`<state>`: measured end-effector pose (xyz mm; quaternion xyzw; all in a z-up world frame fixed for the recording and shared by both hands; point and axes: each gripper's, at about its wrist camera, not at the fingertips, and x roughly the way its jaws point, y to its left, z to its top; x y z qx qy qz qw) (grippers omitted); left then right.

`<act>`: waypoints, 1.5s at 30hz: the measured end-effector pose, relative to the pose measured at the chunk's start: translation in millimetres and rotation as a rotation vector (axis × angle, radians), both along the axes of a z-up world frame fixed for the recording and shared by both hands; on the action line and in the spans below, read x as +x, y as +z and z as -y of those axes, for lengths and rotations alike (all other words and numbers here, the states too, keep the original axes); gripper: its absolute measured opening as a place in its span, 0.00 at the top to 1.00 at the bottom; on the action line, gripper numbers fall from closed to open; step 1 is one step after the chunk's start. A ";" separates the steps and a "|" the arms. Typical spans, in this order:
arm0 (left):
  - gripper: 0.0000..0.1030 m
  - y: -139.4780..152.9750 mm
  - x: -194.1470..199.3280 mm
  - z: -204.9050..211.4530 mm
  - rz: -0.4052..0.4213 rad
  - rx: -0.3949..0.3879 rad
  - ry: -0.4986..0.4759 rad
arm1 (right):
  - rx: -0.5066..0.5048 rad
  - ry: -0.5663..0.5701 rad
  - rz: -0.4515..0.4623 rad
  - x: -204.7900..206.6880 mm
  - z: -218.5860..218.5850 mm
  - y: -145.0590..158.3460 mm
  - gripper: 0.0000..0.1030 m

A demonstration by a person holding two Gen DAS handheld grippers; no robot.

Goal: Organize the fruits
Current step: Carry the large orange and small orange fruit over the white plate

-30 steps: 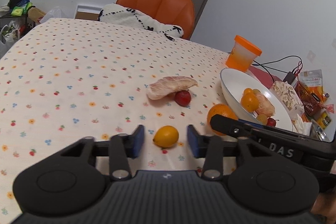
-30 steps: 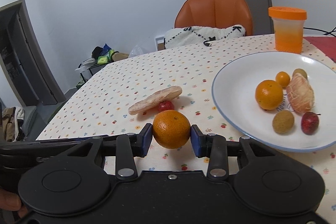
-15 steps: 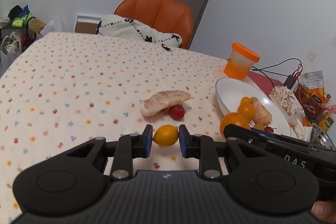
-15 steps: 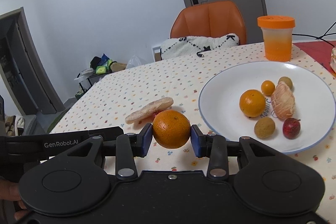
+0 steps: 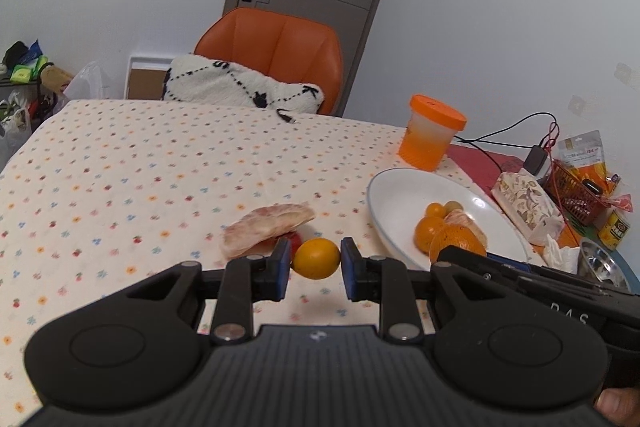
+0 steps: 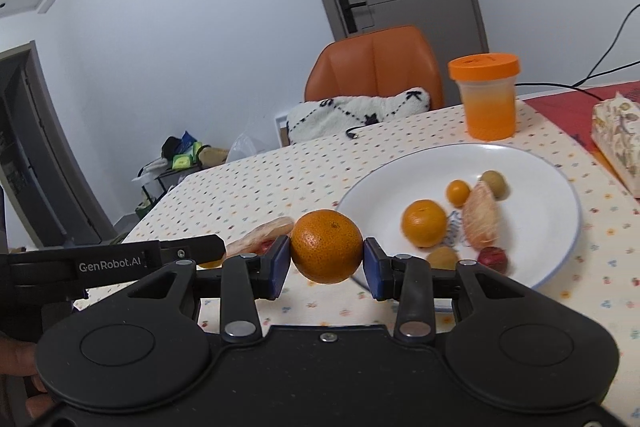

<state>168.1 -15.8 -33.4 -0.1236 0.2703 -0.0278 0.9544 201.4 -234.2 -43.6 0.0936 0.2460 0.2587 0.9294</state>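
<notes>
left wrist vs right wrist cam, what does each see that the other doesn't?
Left wrist only: the left gripper shut on a small yellow-orange fruit, a red basket and snack packets at the table's far right.

Right wrist only: the right gripper shut on a large orange, a red fruit and a brownish one at the plate's near edge.

Both: the white plate of fruit, the pomelo segment on the tablecloth, the orange-lidded cup, the orange chair.

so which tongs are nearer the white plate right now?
Right. The right tongs, shut on the orange, are at the white plate's near rim. The left tongs, shut on the small yellow fruit, sit farther left over the tablecloth.
</notes>
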 end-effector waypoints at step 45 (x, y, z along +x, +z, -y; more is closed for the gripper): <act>0.76 -3.5 78.7 75.1 -0.022 0.057 -0.104 | 0.047 -0.253 -0.026 44.0 108.6 -17.5 0.64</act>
